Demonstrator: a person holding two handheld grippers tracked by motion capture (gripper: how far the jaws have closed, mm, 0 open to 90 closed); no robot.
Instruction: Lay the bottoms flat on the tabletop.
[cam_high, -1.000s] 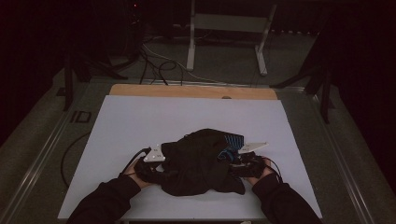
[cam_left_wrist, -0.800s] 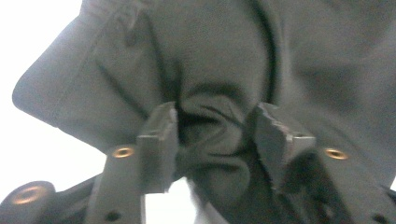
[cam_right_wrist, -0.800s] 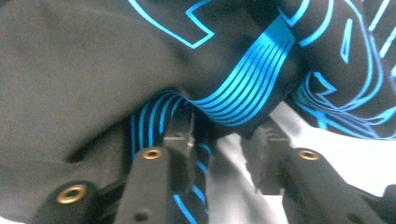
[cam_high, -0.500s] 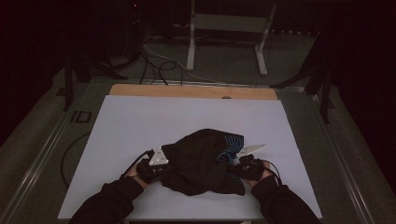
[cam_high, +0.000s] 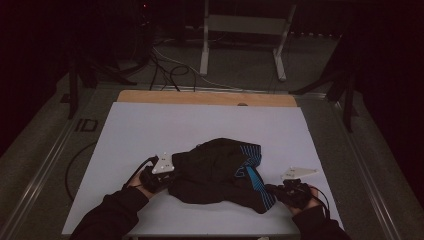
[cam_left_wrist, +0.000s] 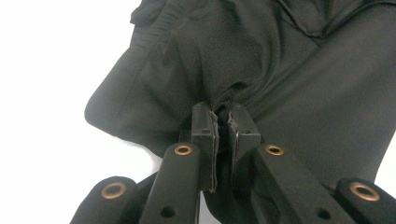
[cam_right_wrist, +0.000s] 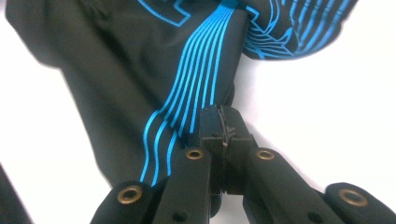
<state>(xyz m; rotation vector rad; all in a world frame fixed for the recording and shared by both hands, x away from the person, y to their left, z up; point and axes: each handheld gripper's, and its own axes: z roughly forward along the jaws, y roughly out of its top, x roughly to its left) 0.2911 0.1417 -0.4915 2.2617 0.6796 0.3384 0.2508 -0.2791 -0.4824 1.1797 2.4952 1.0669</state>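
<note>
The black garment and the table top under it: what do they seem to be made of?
Black garment: apparently thin synthetic sports knit, matte, with fine mesh texture, a gathered elastic edge and blue printed lines. Table top: a smooth white matte sheet, material unclear, over a wooden-looking board.

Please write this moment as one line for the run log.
left gripper: shut on black garment | right gripper: shut on its blue-striped edge | garment: bunched on white table

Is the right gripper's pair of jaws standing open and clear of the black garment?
No: the right gripper is shut on the black garment, pinching its edge beside the blue stripes.
</note>
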